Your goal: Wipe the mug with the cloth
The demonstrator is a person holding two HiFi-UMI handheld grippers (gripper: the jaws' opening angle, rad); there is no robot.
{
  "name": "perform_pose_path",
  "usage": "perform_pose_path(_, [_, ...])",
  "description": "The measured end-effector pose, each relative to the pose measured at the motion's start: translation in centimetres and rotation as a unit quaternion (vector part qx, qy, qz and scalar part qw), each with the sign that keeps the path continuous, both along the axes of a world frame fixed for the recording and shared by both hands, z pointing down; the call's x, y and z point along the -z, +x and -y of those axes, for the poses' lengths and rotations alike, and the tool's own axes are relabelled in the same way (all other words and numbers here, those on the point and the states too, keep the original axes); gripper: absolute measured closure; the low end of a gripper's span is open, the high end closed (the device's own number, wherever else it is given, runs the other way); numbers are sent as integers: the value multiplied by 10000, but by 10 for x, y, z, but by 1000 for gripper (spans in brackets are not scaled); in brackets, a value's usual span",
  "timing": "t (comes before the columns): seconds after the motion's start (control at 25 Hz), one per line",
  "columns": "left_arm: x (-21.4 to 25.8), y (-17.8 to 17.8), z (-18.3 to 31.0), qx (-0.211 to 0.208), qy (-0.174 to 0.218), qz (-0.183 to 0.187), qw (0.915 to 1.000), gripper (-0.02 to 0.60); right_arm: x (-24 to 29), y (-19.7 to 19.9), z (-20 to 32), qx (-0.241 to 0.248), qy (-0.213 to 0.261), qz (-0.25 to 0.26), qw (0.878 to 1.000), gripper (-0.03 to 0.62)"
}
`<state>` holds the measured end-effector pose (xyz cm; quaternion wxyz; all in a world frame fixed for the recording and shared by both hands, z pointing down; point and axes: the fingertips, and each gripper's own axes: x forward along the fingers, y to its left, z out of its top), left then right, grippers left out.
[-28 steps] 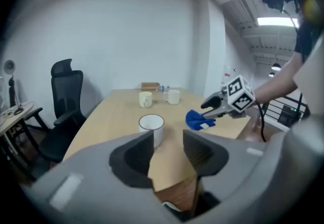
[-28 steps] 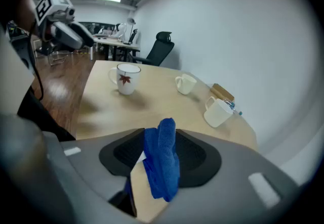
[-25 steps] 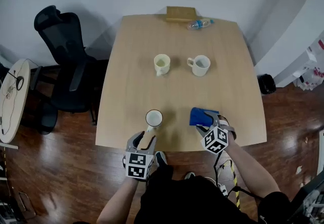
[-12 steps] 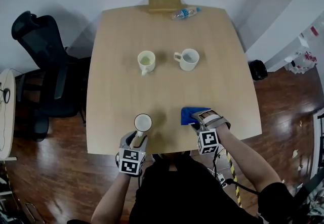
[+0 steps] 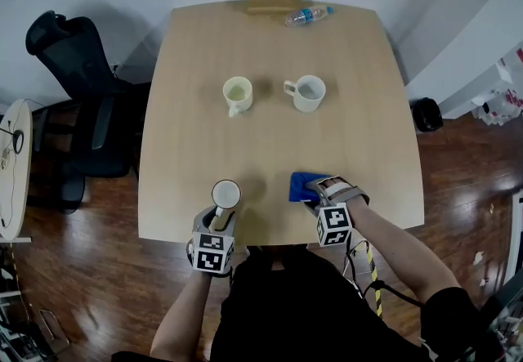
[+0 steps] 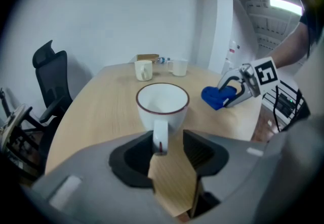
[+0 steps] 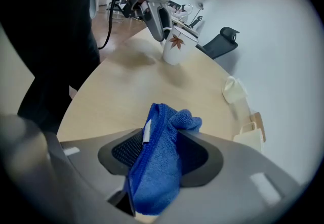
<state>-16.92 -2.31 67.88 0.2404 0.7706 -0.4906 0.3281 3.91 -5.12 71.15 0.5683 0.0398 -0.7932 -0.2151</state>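
Mug (image 5: 226,194) stands upright near the front edge of the table (image 5: 270,140). Its handle is turned toward the person and lies between the fingers of the left gripper (image 6: 169,146). Those fingers have just drawn in a little but stand parted: the handle sits close against one, and bare table shows before the other. To the right, apart from the mug, the right gripper (image 7: 161,153) has just been closing its fingers. They now pinch the blue cloth (image 5: 301,185), which bunches up between them low over the table. By the look of it, the pick-up step is in hand and no wiping has begun. The next move calls for the left fingers to clamp the handle firmly, then for the cloth to be carried across to the mug's wall or rim.
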Motion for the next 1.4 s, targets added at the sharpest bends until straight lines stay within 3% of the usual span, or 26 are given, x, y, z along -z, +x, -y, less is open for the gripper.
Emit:
perform_pose_path(0.12, [-1, -2, 2, 19, 10, 109, 9999, 399, -1, -2, -4, 2, -243, -88, 9997, 318])
perform_pose_path(0.16, [0, -2, 2, 35, -7, 107, 9999, 400, 0, -3, -1, 10, -177, -72, 9998, 322])
perform_pose_path(0.2, [0, -1, 3, 48, -19, 108, 9999, 405, 1, -4, 3, -10, -84, -18, 10000, 411])
perform_pose_path(0.24, [0, -2, 4, 51, -15, 128, 9999, 405, 3, -4, 7, -57, -47, 48, 10000, 434])
perform_pose_path(0.4, [-2, 0, 8, -2, 15, 196, 9998, 405, 1, -5, 10, -139, -183, 85, 9997, 422])
perform_pose_path(0.6, [-5, 3, 16, -39, 171, 340, 9993, 428, -1, -5, 9, 144, 386, 252, 9988, 436])
perform_pose_path(0.64, [-6, 3, 18, -63, 235, 408, 9989, 454, 0, -4, 10, -38, 394, 400, 9984, 456])
perform_pose_path(0.72, [-7, 3, 21, -129, 356, 541, 9978, 495, 7, -4, 16, -855, 37, 835, 9928, 478])
perform_pose_path(0.76, [-7, 3, 23, -156, 413, 571, 9974, 506, 13, -3, 23, -1376, -234, 1110, 9840, 482])
perform_pose_path(0.84, [-7, 6, 27, -186, 506, 532, 9971, 509, 27, 4, 40, -2389, -742, 1808, 9512, 485])
perform_pose_path(0.96, [-7, 9, 30, -208, 551, 414, 9974, 514, 57, 20, 67, -3509, -1274, 3131, 8733, 487])
perform_pose_path(1.04, [-3, 10, 31, -245, 569, 279, 9977, 517, 85, 26, 79, -3908, -1507, 3922, 8190, 487])
perform_pose_path(1.12, [7, 13, 36, -320, 600, 86, 9977, 519, 110, 26, 83, -4024, -1675, 4436, 7831, 487])
perform_pose_path(1.2, [16, 19, 40, -416, 582, -22, 9974, 520, 123, 25, 80, -3989, -1763, 4638, 7711, 487])
perform_pose_path(1.4, [17, 25, 50, -590, 696, 207, 9956, 518, 117, 21, 69, -3972, -1855, 4610, 7715, 485])
